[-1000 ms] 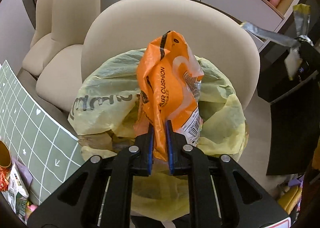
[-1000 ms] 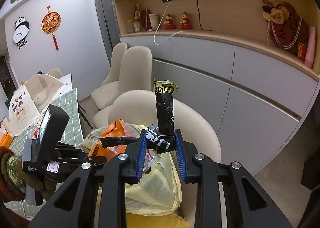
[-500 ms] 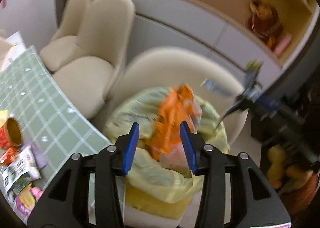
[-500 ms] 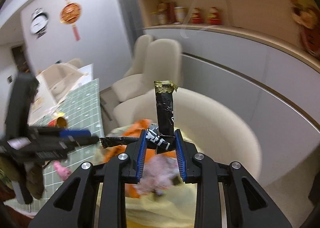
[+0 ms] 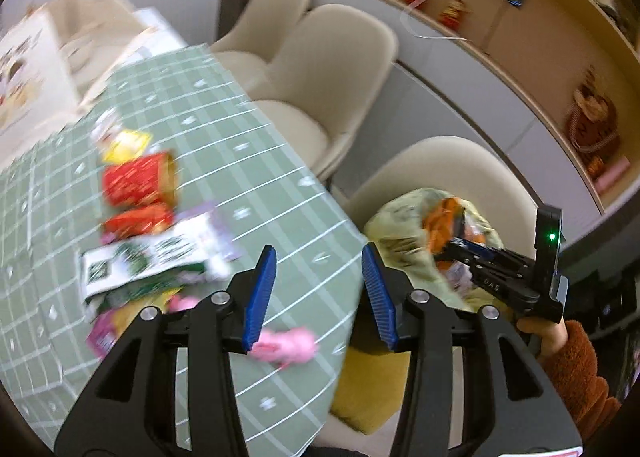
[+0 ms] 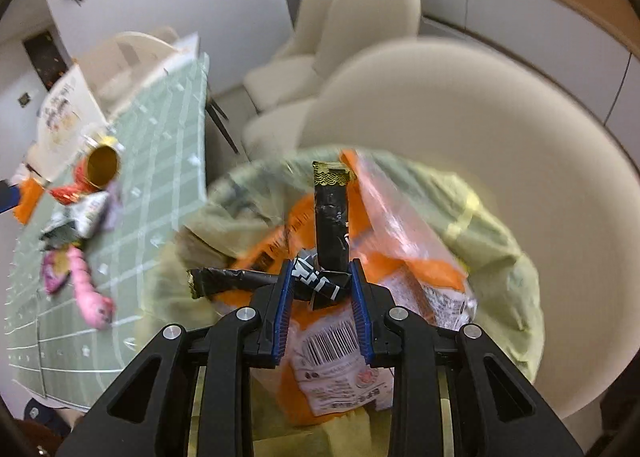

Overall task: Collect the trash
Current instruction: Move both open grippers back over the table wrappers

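Note:
A yellow-green trash bag (image 6: 496,257) sits open on a beige chair (image 6: 480,105), with an orange wrapper (image 6: 400,269) lying in its mouth. My right gripper (image 6: 319,289) is shut on a black wrapper (image 6: 330,225) and holds it just above the bag. My left gripper (image 5: 318,289) is open and empty, over the edge of the green checked table (image 5: 248,161). The bag (image 5: 400,225) and the right gripper (image 5: 460,247) show at the right of the left wrist view. Several wrappers, a red can (image 5: 138,179) and a pink piece (image 5: 286,343) lie on the table.
Two more beige chairs (image 5: 320,69) stand along the table's far side. A white paper bag (image 5: 28,69) stands at the table's far left. A cabinet with shelves (image 5: 500,37) runs behind. The table trash also shows in the right wrist view (image 6: 80,217).
My left gripper let go of the orange wrapper into the bag, opened, and swung left toward the table. My right gripper lowered the black wrapper down to the bag's mouth.

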The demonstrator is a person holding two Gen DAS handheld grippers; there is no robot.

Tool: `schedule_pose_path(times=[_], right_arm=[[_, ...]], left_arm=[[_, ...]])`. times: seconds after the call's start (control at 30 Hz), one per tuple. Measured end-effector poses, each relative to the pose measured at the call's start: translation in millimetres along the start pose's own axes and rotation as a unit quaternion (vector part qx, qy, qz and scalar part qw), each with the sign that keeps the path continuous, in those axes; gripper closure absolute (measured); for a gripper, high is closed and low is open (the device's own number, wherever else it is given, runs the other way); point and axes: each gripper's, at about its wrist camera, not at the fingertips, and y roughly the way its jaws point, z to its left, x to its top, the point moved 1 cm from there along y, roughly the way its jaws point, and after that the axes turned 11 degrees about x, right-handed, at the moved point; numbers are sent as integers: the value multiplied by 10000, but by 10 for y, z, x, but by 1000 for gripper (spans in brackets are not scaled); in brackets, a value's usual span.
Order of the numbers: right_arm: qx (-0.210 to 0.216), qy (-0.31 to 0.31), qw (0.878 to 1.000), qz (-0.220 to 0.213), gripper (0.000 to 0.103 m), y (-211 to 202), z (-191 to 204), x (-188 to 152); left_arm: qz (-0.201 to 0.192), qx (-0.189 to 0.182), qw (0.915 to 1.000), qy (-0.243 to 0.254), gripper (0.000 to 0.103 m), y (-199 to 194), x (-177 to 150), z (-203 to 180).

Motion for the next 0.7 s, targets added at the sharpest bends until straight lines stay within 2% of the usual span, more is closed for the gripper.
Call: schedule_pose_path(times=[0.1, 0.27, 0.33, 0.43, 0.6, 0.7], right_arm=[[-195, 229, 9994, 173, 76, 66, -132, -40], [-231, 513, 9979, 326, 75, 75, -238, -66], [-181, 550, 9982, 185, 72, -12, -195, -92], [-273, 476, 9985, -62, 62, -181, -96, -145], [-594, 549, 9948, -620, 60, -518, 108, -228], [-608, 676, 9915, -926, 60, -705, 216, -281]], left_arm=[[40, 135, 9994, -308, 61, -37, -72, 288], [60, 163, 9987, -481, 61, -110, -133, 496], [42, 136, 9987, -486, 61, -133, -135, 566], [6, 113, 9987, -504, 60, -150, -133, 686], [-11, 78, 9975, -706, 59, -172, -132, 971], [-4, 86, 9959, -903, 58, -186, -158, 1195]])
